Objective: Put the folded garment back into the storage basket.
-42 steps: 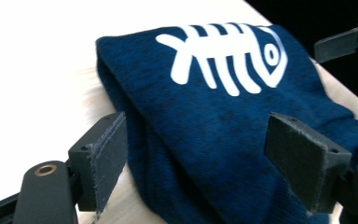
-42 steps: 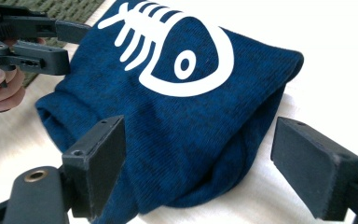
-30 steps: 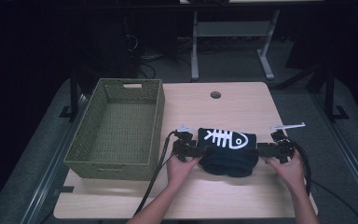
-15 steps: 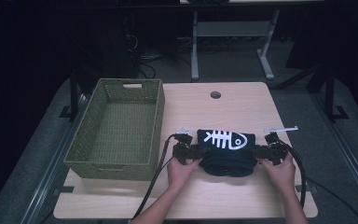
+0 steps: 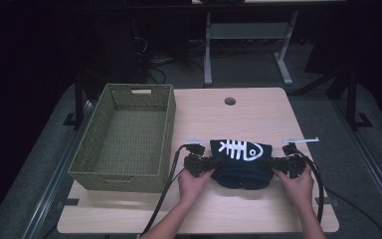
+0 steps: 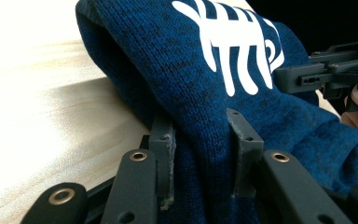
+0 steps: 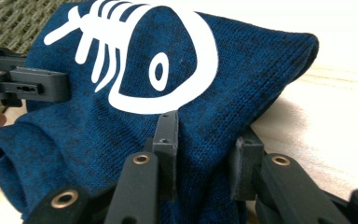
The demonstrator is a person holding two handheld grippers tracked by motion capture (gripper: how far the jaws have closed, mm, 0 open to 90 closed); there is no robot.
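A folded dark blue knit garment (image 5: 242,164) with a white fish-skeleton print lies on the wooden table (image 5: 214,114), right of the basket. My left gripper (image 5: 205,164) holds its left edge; in the left gripper view the knit garment (image 6: 205,93) is pinched between the jaws of the left gripper (image 6: 203,154). My right gripper (image 5: 278,165) holds the right edge, and in the right gripper view the garment (image 7: 135,93) bunches between the jaws of the right gripper (image 7: 205,154). The far side of the garment looks lifted slightly off the table.
An olive woven basket (image 5: 164,124) stands on the table's left part with nothing in it. A round cable hole (image 5: 230,101) sits near the far edge. Cables trail from both grippers toward the near edge. Dark floor and a desk frame lie beyond.
Both grippers moved inward against the garment's sides and closed on its edges. The garment now looks bunched narrower between them.
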